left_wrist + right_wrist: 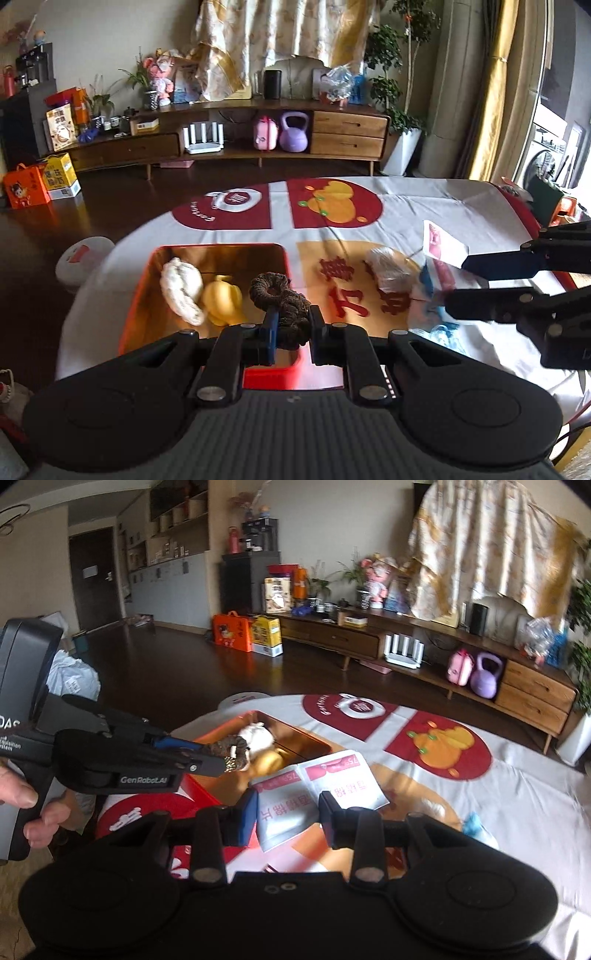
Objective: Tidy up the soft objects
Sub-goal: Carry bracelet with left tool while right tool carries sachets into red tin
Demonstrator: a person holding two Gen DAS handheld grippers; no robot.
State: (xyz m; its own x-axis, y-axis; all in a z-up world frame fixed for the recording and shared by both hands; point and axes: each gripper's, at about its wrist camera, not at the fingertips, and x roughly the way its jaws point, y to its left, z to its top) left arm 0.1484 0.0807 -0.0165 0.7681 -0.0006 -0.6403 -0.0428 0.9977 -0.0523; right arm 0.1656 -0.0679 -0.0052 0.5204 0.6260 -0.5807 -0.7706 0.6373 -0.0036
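My left gripper [293, 314] is shut on a dark brown fuzzy scrunchie [277, 288], held above the near right corner of a red tray with a gold inside [221, 254]. In the tray lie a white soft bundle [181, 291] and a yellow soft toy [223, 299]. The right wrist view shows the same scrunchie [234, 755] at the left gripper's tips [225, 762], over the tray [306, 738]. My right gripper [288, 801] is shut on a white and red sachet packet [321, 786], which sticks out forward. From the left wrist view, the right gripper [454, 282] comes in from the right with the packet [441, 243].
A white cloth with red and orange prints [424, 206] covers the table. On it lie a plastic-wrapped bundle [389, 269] and a blue soft thing [439, 325]. A white stool [85, 258] stands by the table's left edge. A wooden cabinet [347, 133] lines the far wall.
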